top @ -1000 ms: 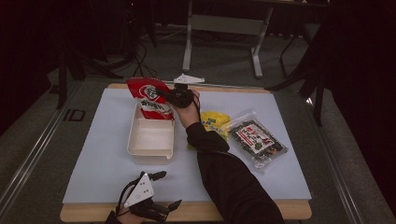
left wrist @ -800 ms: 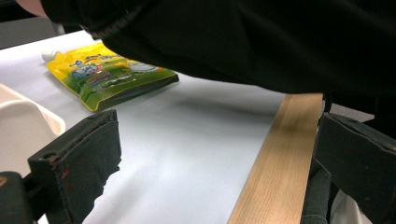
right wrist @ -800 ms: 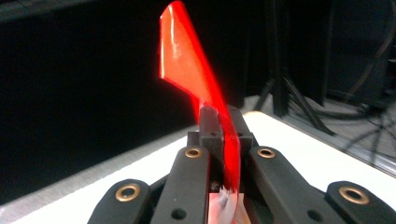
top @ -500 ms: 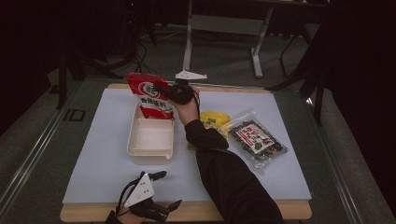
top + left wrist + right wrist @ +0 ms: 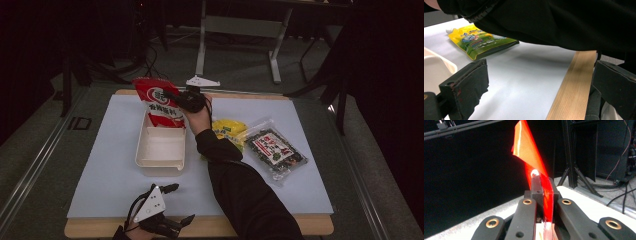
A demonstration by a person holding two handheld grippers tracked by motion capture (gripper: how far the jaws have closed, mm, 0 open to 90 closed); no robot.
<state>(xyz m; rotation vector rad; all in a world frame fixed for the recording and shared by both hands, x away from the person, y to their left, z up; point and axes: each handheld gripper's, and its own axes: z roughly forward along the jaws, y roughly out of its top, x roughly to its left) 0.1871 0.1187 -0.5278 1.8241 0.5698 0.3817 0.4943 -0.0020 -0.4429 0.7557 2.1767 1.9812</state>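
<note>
Two black jaws of the right gripper [image 5: 541, 195] are pressed together on the edge of a red, glossy plastic snack packet [image 5: 160, 102], so this claw is closed with the packet pinched flat between its pads. In the right gripper view the film stands up from the jaws and folds over at its top. In the high view the packet hangs from the right gripper [image 5: 175, 97] over the far end of a shallow white plastic tray [image 5: 161, 162], near the far edge of the pale blue mat [image 5: 100, 165] that covers the wooden table [image 5: 280, 226].

Judging by how the film bends, the packet is light, thin and soft. It will flop and swing from a corner pinch, and the slick surface could slide out of a loose hold. A firm nip on the flat sealed edge, where there is no filling, looks like the safest place to take it, since squeezing the body might crush whatever is inside.

Beside the sleeved right forearm [image 5: 240, 185] lie a yellow and green flat pouch [image 5: 227, 129] and, nearer the right edge of the mat, a clear bag of dark dried food with a red label [image 5: 275, 150].

At the near edge of the table the left gripper [image 5: 175, 205] rests low, jaws spread wide with nothing between them.
</note>
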